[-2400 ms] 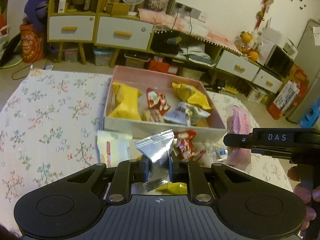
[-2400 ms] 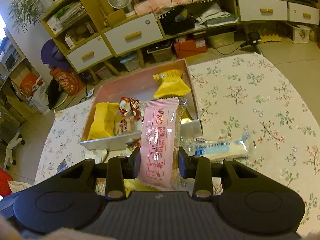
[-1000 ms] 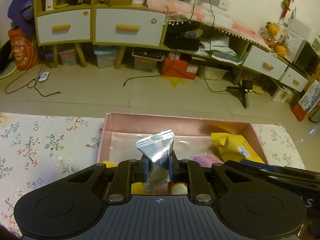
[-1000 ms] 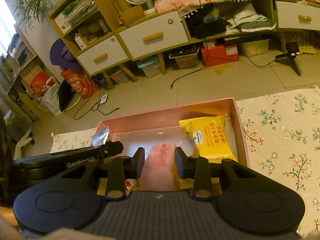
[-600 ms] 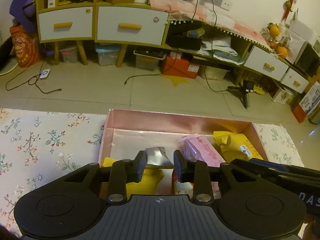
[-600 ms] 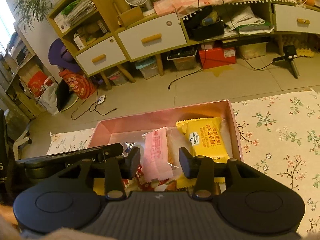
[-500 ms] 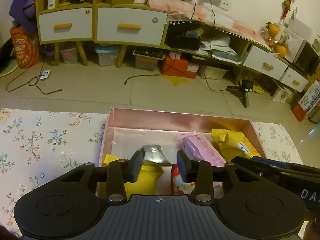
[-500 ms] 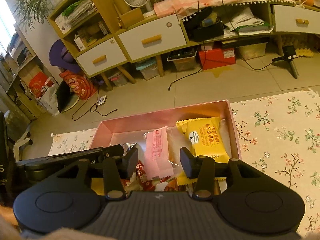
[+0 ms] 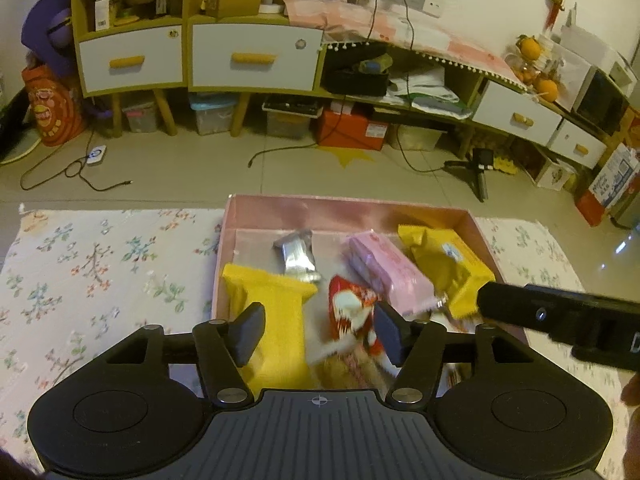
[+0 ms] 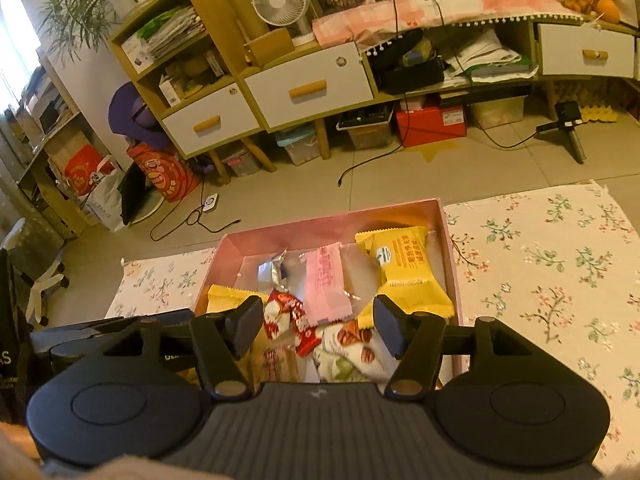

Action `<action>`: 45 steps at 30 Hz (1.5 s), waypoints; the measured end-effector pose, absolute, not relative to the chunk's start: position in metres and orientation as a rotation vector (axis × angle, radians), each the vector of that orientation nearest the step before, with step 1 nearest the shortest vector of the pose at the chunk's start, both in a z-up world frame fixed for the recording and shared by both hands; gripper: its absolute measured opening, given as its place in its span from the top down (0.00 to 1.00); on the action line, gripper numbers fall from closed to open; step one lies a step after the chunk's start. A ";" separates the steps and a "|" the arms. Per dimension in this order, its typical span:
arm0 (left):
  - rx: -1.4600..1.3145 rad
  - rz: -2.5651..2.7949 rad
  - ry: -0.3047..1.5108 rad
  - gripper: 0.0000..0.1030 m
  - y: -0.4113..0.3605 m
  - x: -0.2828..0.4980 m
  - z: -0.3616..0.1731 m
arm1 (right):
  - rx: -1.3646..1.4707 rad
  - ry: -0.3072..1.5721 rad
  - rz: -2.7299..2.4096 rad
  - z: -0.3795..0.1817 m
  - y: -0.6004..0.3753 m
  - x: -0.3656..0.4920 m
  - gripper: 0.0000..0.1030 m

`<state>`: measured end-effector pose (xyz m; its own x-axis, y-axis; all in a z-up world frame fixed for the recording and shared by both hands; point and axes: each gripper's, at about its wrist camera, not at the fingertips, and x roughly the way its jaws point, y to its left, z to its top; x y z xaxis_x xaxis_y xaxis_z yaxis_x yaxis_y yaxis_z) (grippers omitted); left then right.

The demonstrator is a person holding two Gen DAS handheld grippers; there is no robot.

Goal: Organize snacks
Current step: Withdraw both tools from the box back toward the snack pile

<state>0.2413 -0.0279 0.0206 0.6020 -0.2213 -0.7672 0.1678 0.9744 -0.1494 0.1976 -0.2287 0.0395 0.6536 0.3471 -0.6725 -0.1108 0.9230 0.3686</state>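
Living rm, tiled floor; floral tablecloth (image 9: 100,264) covers the work surface, wooden cabinets w/ white drawers (image 9: 256,58) along the far wall, desk fan (image 10: 280,0) on top.

L to R, left wrist view: left gripper (image 9: 318,330) hangs over the near edge of the pink box (image 9: 344,206), fingers spread wide, nothing between them. Box sits on the cloth, open top. Contents L to R: yellow packet (image 9: 272,320) at near-left corner, partly behind the left finger; silver packet (image 9: 298,254) lying flat further back, its near end touching the yellow one; red-white packet (image 9: 352,312) mid-box, blurred; pink packet (image 9: 386,266) lying diagonal beside it; second yellow packet (image 9: 444,268) against the right wall. Right gripper's black finger enters from the right edge, over the box's right side.

Right wrist view: right gripper (image 10: 318,326) also spread wide & empty, above the box's near half. Pink packet (image 10: 326,284) lies lengthwise btwn silver packet (image 10: 272,274) and the yellow one w/ print (image 10: 404,264). More wrappers near edge, labels unreadable.
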 end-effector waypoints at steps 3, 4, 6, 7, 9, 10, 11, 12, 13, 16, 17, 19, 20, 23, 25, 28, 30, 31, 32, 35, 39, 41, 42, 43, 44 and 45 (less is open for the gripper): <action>-0.048 -0.220 0.900 0.40 -0.026 0.229 0.023 | 0.296 0.821 0.260 0.044 -0.229 0.191 0.41; -0.043 -0.220 0.901 0.38 -0.025 0.225 0.024 | 0.293 0.818 0.261 0.045 -0.229 0.188 0.39; -0.035 -0.223 0.900 0.36 -0.024 0.216 0.026 | 0.285 0.811 0.265 0.049 -0.229 0.181 0.37; -0.030 -0.225 0.898 0.34 -0.022 0.212 0.027 | 0.281 0.808 0.266 0.050 -0.229 0.178 0.34; -0.020 -0.232 0.896 0.30 -0.021 0.203 0.029 | 0.271 0.802 0.268 0.052 -0.229 0.172 0.30; -0.015 -0.236 0.895 0.28 -0.021 0.198 0.030 | 0.267 0.800 0.268 0.052 -0.229 0.168 0.28; -0.011 -0.239 0.894 0.26 -0.020 0.194 0.031 | 0.263 0.798 0.269 0.053 -0.229 0.165 0.26; -0.009 -0.243 0.893 0.25 -0.020 0.189 0.031 | 0.261 0.797 0.270 0.053 -0.229 0.163 0.25; -0.006 -0.248 0.895 0.24 -0.019 0.185 0.031 | 0.261 0.796 0.271 0.053 -0.228 0.160 0.24; 0.000 -0.266 0.893 0.20 -0.017 0.172 0.031 | 0.261 0.795 0.273 0.051 -0.230 0.152 0.20; 0.001 -0.272 0.891 0.19 -0.017 0.167 0.030 | 0.257 0.794 0.273 0.050 -0.231 0.150 0.19; 0.006 -0.285 0.887 0.18 -0.015 0.159 0.029 | 0.245 0.793 0.271 0.049 -0.231 0.144 0.17; 0.009 -0.294 0.885 0.17 -0.015 0.154 0.029 | 0.237 0.793 0.270 0.048 -0.231 0.141 0.16; 0.017 -0.310 0.878 0.13 -0.013 0.141 0.029 | 0.223 0.793 0.270 0.047 -0.231 0.135 0.14; 0.016 -0.317 0.875 0.13 -0.010 0.134 0.028 | 0.221 0.793 0.270 0.045 -0.232 0.130 0.13; 0.021 -0.328 0.878 0.11 -0.008 0.125 0.028 | 0.222 0.795 0.270 0.044 -0.232 0.126 0.12; 0.024 -0.337 0.882 0.09 -0.006 0.120 0.027 | 0.225 0.795 0.275 0.042 -0.233 0.119 0.11; 0.025 -0.341 0.883 0.09 -0.005 0.117 0.027 | 0.225 0.794 0.279 0.040 -0.233 0.116 0.11; 0.025 -0.344 0.882 0.08 -0.004 0.114 0.026 | 0.223 0.793 0.281 0.039 -0.233 0.114 0.10; 0.026 -0.359 0.878 0.07 0.000 0.104 0.024 | 0.210 0.792 0.284 0.033 -0.231 0.106 0.09; 0.034 -0.395 0.878 0.06 0.004 0.096 0.017 | 0.189 0.801 0.289 0.024 -0.228 0.101 0.08; 0.046 -0.421 0.878 0.05 0.004 0.091 0.013 | 0.173 0.811 0.292 0.019 -0.227 0.099 0.07; 0.051 -0.435 0.877 0.05 0.004 0.089 0.010 | 0.164 0.813 0.293 0.018 -0.226 0.098 0.07; 0.058 -0.450 0.878 0.05 0.005 0.086 0.007 | 0.154 0.816 0.293 0.016 -0.225 0.096 0.07; 0.069 -0.467 0.882 0.04 0.006 0.084 0.003 | 0.142 0.822 0.296 0.014 -0.224 0.095 0.06; 0.080 -0.480 0.886 0.04 0.007 0.081 -0.001 | 0.128 0.828 0.303 0.011 -0.223 0.093 0.06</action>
<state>0.0812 0.0065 -0.0009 0.5343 -0.3699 -0.7600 0.4353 0.8912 -0.1278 0.0929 -0.2233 0.0113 0.6363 0.3141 -0.7046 -0.2152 0.9494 0.2288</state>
